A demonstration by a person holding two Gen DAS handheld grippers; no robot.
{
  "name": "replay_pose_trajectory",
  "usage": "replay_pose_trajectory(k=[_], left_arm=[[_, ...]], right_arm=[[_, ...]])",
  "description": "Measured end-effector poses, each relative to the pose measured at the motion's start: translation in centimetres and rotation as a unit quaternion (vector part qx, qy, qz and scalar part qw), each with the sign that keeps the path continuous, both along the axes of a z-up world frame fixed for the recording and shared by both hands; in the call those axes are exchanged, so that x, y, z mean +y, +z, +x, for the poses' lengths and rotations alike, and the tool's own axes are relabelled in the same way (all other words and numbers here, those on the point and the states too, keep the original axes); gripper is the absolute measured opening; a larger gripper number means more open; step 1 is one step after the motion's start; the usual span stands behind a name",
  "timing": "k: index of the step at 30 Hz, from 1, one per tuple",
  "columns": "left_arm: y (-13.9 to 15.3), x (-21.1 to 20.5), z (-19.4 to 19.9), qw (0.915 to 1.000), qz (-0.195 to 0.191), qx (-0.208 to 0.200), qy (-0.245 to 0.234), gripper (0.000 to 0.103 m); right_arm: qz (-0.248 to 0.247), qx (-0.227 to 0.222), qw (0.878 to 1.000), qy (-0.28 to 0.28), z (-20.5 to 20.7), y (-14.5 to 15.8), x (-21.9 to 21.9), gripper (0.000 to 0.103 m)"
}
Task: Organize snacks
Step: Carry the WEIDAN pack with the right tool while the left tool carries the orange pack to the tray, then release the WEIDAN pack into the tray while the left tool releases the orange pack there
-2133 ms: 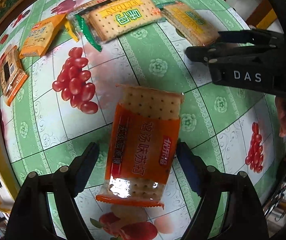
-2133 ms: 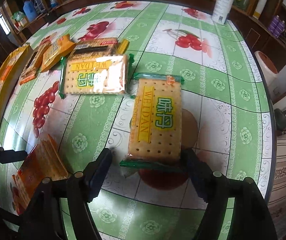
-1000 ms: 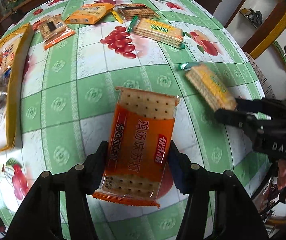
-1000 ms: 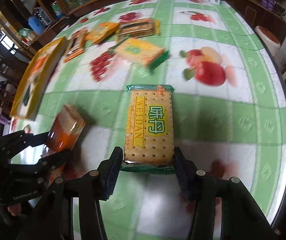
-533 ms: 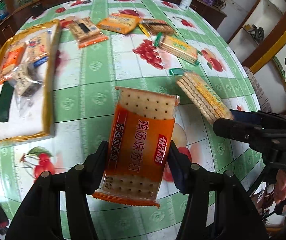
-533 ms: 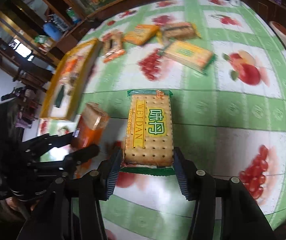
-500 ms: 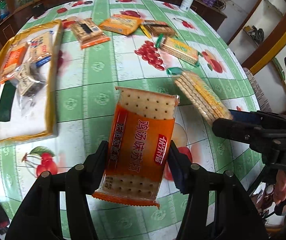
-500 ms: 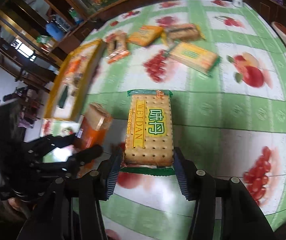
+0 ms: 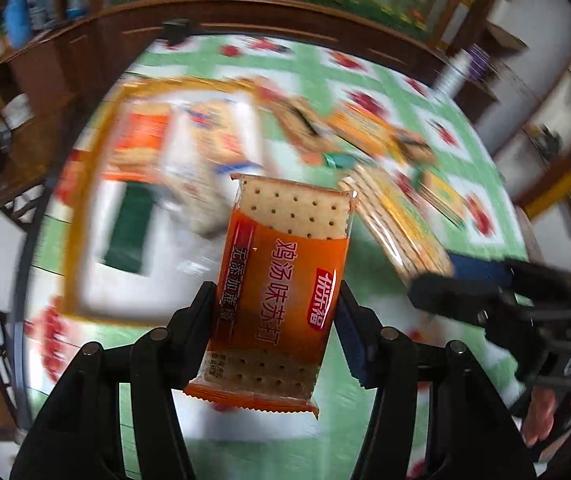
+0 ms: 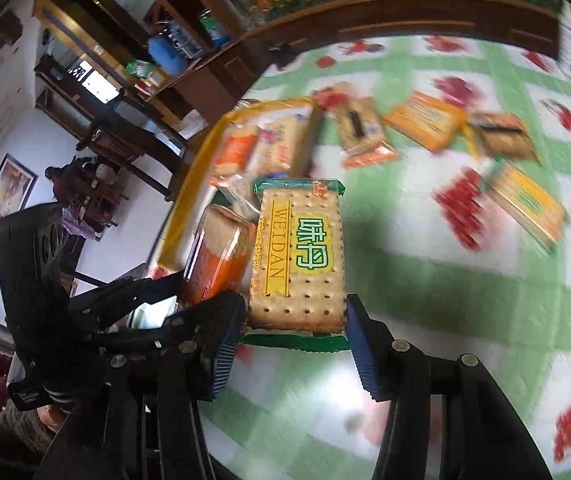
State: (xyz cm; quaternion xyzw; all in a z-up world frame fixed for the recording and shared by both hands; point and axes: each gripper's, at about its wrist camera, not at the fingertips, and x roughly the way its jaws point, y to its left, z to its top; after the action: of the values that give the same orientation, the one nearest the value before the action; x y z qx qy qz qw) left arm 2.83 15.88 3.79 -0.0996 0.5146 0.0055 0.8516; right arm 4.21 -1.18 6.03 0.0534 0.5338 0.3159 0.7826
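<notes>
My left gripper (image 9: 275,328) is shut on an orange cracker pack (image 9: 281,288), held in the air over the table. My right gripper (image 10: 293,336) is shut on a green-and-yellow WEIDAN cracker pack (image 10: 299,260), also lifted. In the left wrist view the WEIDAN pack (image 9: 397,228) and the right gripper (image 9: 481,284) hang just to the right. In the right wrist view the orange pack (image 10: 219,258) and the left gripper (image 10: 153,292) are close on the left. A yellow-rimmed tray (image 9: 73,216) with several snack packs lies beyond both packs; the tray (image 10: 189,200) shows blurred.
Several loose snack packs (image 10: 425,120) lie on the green fruit-print tablecloth (image 10: 445,288) toward the far right. A white bottle (image 9: 451,76) stands at the far table edge. Dark wooden shelving (image 10: 133,60) runs behind the table. A hand (image 9: 545,412) holds the right gripper's handle.
Both grippers have swung left and upward with their packs, so the tray now sits right behind them. The loose packs have slid to the right of view. Both grips are unchanged.
</notes>
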Motion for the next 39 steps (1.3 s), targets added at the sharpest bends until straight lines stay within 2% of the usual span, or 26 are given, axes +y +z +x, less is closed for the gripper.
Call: replay_pose_trajectory(k=[6, 15, 23, 28, 33, 39], left_arm=[[-1.3, 6.0, 2.9, 0.9979, 0.042, 0.010, 0.048, 0.056], [-5.0, 9.4, 4.8, 0.9945, 0.060, 0.048, 0.071, 0.056], [-6.2, 9.8, 4.8, 0.9923, 0.073, 0.065, 0.076, 0.056], [-5.9, 9.1, 4.5, 0.9910, 0.095, 0.061, 0.071, 0.056], [-6.1, 8.1, 3.9, 0.9888, 0.119, 0.058, 0.068, 0.056], [-5.9, 7.4, 2.9, 0.9883, 0.123, 0.052, 0.073, 0.056]], right_arm=[[0.006, -0.008, 1.000, 0.021, 2.3, -1.0, 7.1, 0.052], [-0.040, -0.026, 0.999, 0.025, 4.2, -4.8, 13.7, 0.052], [-0.072, -0.035, 0.996, 0.042, 3.5, -6.4, 15.2, 0.052], [-0.083, -0.019, 0.995, 0.060, 2.9, -7.3, 15.5, 0.054], [-0.108, -0.034, 0.991, 0.073, 2.2, -7.7, 15.7, 0.055], [-0.135, -0.074, 0.984, 0.089, 1.0, -7.0, 15.6, 0.057]])
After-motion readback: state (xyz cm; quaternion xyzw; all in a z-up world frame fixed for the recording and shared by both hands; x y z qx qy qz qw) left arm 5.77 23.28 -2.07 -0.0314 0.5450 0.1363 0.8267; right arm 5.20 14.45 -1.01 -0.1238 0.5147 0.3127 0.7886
